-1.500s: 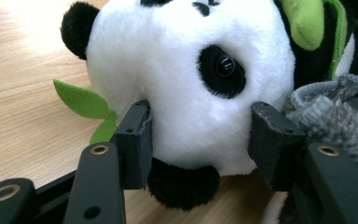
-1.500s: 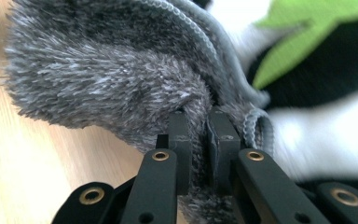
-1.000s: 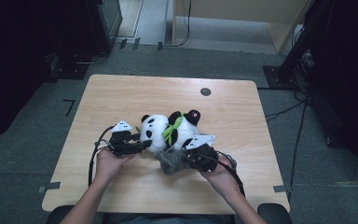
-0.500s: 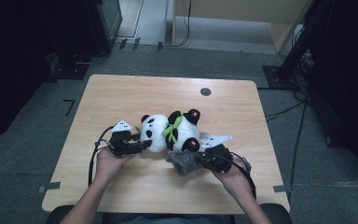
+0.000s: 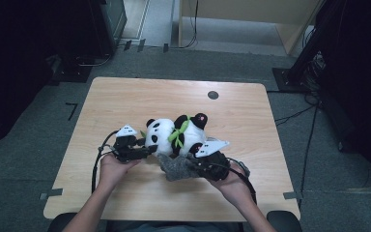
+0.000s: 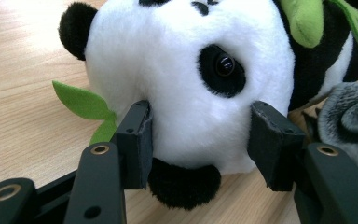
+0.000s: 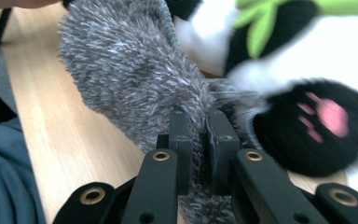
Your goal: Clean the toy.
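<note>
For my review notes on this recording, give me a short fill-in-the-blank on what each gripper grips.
1. The left gripper has its jaws on the toy panda's ____.
2. The right gripper is clamped on a fuzzy ____ sock.
3. The bow at the panda's neck is ____.
4. The pad on the panda's black paw is ____.

Missing words: head; grey; green; pink
</note>
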Demonstrator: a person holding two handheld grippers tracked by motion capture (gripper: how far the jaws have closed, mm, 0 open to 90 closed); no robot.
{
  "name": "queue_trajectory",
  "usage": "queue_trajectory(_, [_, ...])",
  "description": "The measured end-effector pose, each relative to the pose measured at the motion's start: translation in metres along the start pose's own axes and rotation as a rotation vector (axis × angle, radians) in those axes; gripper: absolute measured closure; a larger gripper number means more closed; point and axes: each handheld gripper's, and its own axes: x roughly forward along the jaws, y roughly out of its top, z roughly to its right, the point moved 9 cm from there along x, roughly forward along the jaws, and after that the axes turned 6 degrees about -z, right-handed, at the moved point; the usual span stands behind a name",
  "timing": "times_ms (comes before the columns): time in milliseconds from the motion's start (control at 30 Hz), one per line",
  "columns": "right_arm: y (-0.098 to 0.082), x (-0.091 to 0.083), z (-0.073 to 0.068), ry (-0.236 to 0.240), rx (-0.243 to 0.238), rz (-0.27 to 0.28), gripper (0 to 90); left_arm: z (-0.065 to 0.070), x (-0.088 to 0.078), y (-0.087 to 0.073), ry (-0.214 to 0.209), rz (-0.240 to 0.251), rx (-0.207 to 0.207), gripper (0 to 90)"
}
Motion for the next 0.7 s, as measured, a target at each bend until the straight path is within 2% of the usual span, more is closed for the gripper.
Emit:
queue_trajectory(233, [0.022, 0.02, -0.015, 0.036, -0.041, -0.008, 83.7, 0.0, 0.0, 0.0, 0.0, 0.0, 0.0, 45.5])
queue_trajectory(433, [0.042, 0.046, -0.018, 0.047, -0.058, -0.021, 83.7, 0.0, 0.0, 0.0, 0.0, 0.001, -0.002, 45.5])
queue_trajectory(533, [0.049, 0.058, -0.017, 0.034, -0.059, -0.03, 83.6, 0.0, 0.0, 0.0, -0.001, 0.0, -0.001, 45.5])
queue_trajectory(600, [0.053, 0.066, -0.012, -0.006, -0.067, -0.033, 83.5, 0.0, 0.0, 0.0, -0.001, 0.001, -0.001, 45.5])
queue_trajectory(700, [0.054, 0.072, -0.006, -0.025, -0.053, -0.037, 83.4, 0.0, 0.0, 0.0, -0.001, 0.001, -0.002, 45.5])
